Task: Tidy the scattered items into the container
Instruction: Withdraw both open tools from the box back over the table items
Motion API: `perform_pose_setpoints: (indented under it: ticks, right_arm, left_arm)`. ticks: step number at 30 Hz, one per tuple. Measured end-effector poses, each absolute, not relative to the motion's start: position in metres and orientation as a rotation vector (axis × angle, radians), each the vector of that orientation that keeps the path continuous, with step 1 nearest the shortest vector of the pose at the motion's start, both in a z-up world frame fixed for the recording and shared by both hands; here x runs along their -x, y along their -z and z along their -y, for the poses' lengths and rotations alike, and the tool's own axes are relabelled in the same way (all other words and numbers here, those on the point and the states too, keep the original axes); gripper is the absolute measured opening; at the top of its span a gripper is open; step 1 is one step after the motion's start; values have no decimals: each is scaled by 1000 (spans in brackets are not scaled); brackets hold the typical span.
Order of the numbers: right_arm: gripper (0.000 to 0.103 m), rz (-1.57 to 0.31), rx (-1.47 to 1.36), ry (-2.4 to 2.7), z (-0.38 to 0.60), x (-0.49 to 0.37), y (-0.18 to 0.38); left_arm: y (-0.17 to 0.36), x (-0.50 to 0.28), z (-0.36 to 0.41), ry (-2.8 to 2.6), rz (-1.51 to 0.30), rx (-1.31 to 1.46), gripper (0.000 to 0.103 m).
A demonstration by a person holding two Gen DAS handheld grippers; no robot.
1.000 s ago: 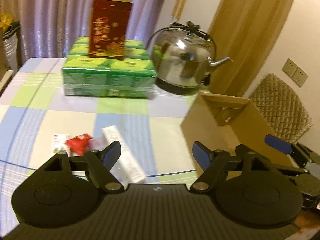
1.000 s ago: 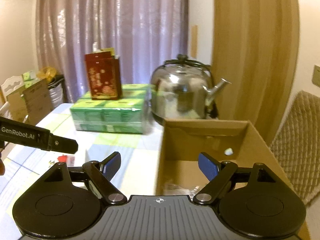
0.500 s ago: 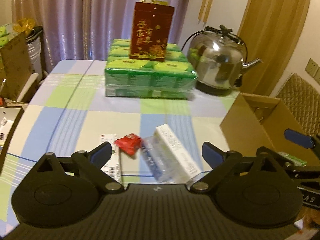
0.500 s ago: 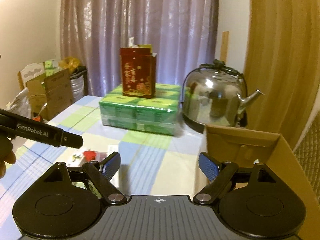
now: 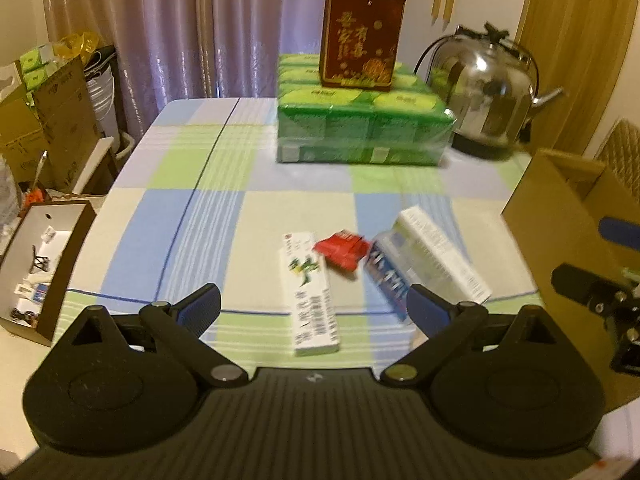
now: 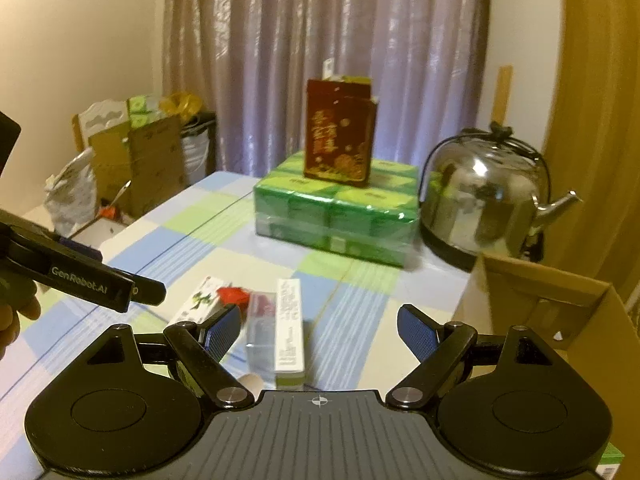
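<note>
Left gripper (image 5: 314, 308): spread wide and empty, hovering over the table at 6 o'clock, lined up on the white carton (image 5: 310, 294).
Right gripper (image 6: 319, 330): also spread and holding nothing.
Scattered items: carton, red packet (image 5: 341, 249) and long white box (image 5: 440, 254) clustered mid-table.
Cardboard box (image 5: 560, 220): open at 3 o'clock, close for short drops.

The cardboard box (image 5: 560, 232) is running off the right edge of the left wrist view, its inside hidden. Motion blur is smearing the print on the white carton (image 5: 438, 252) and the red packet (image 5: 342, 249). In the right wrist view, the left claw (image 6: 100, 284) is entering from the left edge, its fingertips cut from sight, and the clear packet (image 6: 260, 332) is lying half hidden behind a near finger.
</note>
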State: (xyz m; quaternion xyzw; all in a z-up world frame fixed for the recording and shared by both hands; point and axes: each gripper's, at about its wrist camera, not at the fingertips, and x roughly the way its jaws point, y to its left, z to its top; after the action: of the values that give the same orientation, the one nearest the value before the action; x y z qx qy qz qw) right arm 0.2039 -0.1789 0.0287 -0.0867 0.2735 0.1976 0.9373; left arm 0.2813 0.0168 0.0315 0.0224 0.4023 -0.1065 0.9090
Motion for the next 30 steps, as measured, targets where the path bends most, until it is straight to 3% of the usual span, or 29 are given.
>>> perform_pose_setpoints:
  ticks: [26,30]
  right_arm:
    - [82,-821,177,-490,171,-185,46]
    - [69,-843,175,-478,173,-184,55]
  left_arm:
    - [16,-250,-25,317,-943,-119,96]
    - [22,-253,-17,339,-960,-141,95]
